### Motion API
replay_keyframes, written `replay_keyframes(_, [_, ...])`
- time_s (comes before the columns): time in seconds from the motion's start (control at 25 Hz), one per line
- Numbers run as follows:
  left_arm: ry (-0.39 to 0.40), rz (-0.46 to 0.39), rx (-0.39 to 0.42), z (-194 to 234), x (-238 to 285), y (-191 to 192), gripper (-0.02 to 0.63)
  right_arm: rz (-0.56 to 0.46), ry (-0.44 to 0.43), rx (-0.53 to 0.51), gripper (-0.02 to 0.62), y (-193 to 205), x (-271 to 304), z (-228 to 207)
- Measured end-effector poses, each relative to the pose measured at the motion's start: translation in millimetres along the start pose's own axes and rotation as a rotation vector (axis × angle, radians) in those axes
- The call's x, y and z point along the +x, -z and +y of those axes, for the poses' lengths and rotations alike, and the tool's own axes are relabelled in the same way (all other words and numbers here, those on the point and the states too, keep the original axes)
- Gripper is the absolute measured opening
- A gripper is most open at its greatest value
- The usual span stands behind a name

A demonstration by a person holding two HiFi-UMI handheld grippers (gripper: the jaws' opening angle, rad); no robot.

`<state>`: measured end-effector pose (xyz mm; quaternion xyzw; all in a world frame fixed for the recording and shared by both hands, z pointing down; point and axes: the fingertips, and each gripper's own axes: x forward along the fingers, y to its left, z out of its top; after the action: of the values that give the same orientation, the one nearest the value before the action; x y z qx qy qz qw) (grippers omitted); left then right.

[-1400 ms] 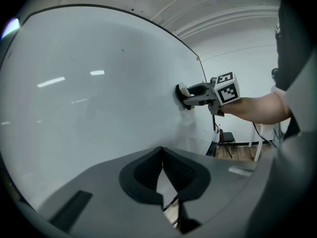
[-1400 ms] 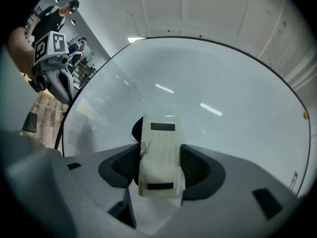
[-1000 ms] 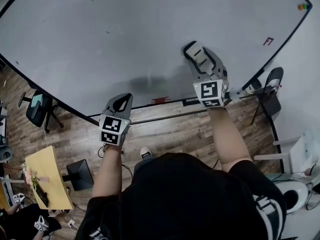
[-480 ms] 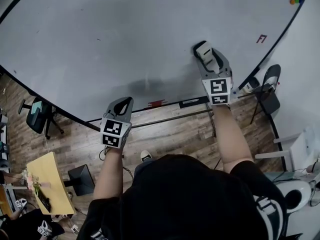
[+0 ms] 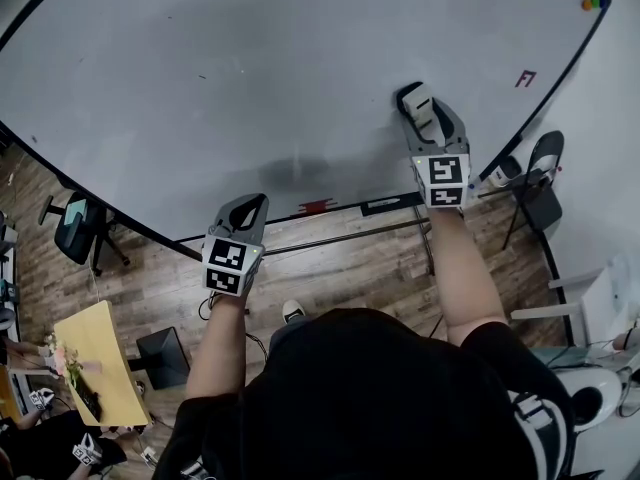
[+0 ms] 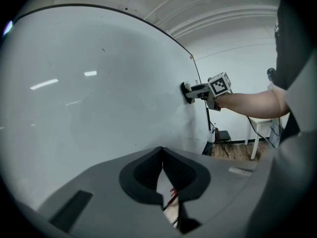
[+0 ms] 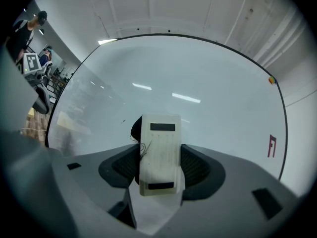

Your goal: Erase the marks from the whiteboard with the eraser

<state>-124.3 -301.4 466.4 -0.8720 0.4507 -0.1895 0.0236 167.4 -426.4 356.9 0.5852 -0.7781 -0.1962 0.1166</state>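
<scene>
The right gripper has its fingers closed on the white eraser and holds it from both sides. The eraser is pressed against the whiteboard in the lower right part, near the bottom edge. A small red mark is near the right edge, apart from the eraser. The left gripper is at the bottom edge of the whiteboard, its fingers together with nothing between them.
</scene>
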Motion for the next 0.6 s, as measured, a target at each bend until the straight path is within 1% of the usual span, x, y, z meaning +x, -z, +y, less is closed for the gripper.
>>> replay_keyframes(0.2, [0.008, -0.006, -0.007, 0.1, 0.3, 2.3, 0.012, -0.013, 0.006, 0.036, 0.245, -1.4, 0.6, 2.0])
replay_keyframes(0.4, [0.009, 0.006, 0.001, 1.1, 0.1, 4.2, 0.011, -0.018, 0.027, 0.049, 0.245, -2.4, 1.7, 0.5])
replay_keyframes(0.6, [0.009, 0.008, -0.002, 3.3, -0.5, 6.5, 0.011, -0.034, 0.028, 0.082, 0.245, -6.3, 2.2, 2.6])
